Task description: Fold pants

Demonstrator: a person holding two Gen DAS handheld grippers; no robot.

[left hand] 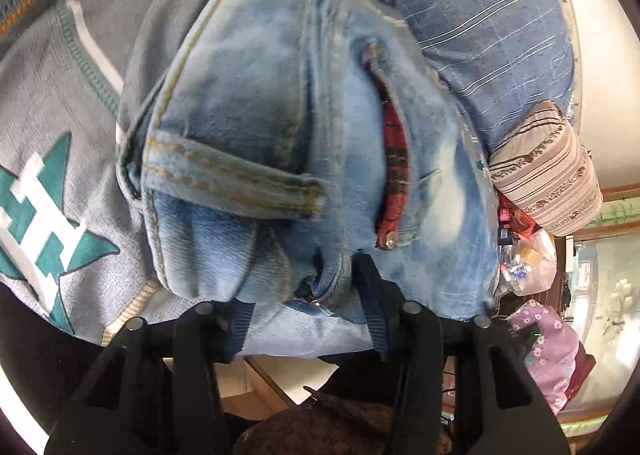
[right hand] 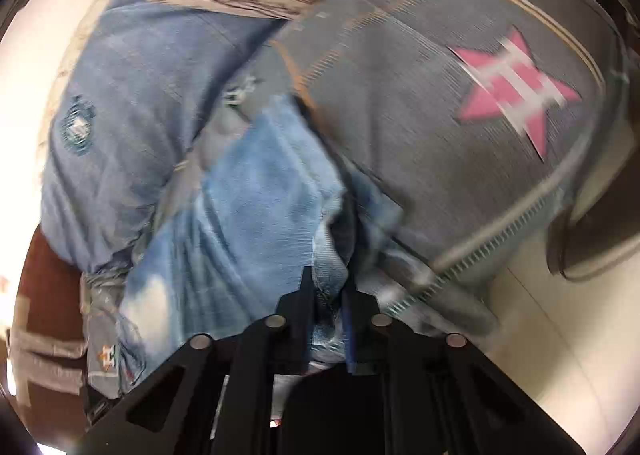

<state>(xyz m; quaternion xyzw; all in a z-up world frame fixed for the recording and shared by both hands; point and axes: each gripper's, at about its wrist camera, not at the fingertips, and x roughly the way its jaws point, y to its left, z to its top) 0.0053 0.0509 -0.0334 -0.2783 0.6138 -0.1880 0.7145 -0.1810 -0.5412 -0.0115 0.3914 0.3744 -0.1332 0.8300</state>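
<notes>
Jaws: left gripper point(left hand: 304, 319) wide around jeans point(left hand: 280, 127) | right gripper point(right hand: 328, 287) pinching jeans

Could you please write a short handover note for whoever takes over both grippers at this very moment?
Left gripper: fingers wide apart, light denim bunched between them; whether it is gripped is unclear.
Right gripper: shut on a pinch of the jeans.
The jeans lie crumpled on the grey star-print bedding, beside a blue striped pillow.
Done: both grippers are at the denim. No neat fold is visible.
Left: spread the jeans flat, then fold.
</notes>
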